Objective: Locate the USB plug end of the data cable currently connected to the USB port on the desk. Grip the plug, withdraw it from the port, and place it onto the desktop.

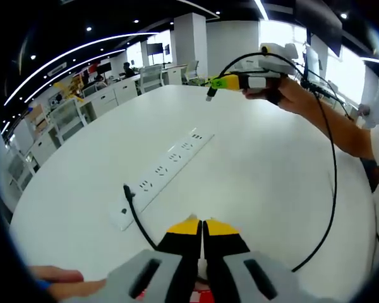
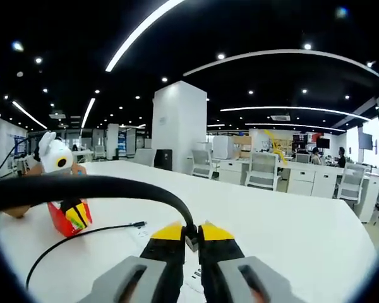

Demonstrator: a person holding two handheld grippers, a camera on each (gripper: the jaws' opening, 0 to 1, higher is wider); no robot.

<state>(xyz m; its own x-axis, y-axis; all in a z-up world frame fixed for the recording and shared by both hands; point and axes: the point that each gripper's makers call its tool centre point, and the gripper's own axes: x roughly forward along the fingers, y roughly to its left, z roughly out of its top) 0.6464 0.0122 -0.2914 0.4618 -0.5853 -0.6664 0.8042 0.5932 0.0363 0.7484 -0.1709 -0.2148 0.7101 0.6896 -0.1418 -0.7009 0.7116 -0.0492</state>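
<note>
My right gripper (image 2: 191, 235) is shut on the USB plug (image 2: 191, 240), held in the air above the white table (image 2: 290, 233). The black cable (image 2: 82, 186) arcs away from the plug to the left. In the left gripper view, the right gripper (image 1: 216, 84) hangs high at the far side with the plug (image 1: 210, 95) pointing down-left, well clear of the white power strip (image 1: 167, 167). The cable (image 1: 333, 170) loops down the right side. Another cable end (image 1: 126, 190) lies beside the strip's near end. My left gripper (image 1: 202, 226) is shut low over the table, with nothing seen between its jaws.
A person's hand and forearm (image 1: 303, 101) hold the right gripper, and a fingertip (image 1: 57, 274) shows at the lower left. The left gripper (image 2: 68, 214) and a thin loose cable end (image 2: 138, 224) rest on the table. Desks and chairs (image 2: 262, 170) stand beyond the far edge.
</note>
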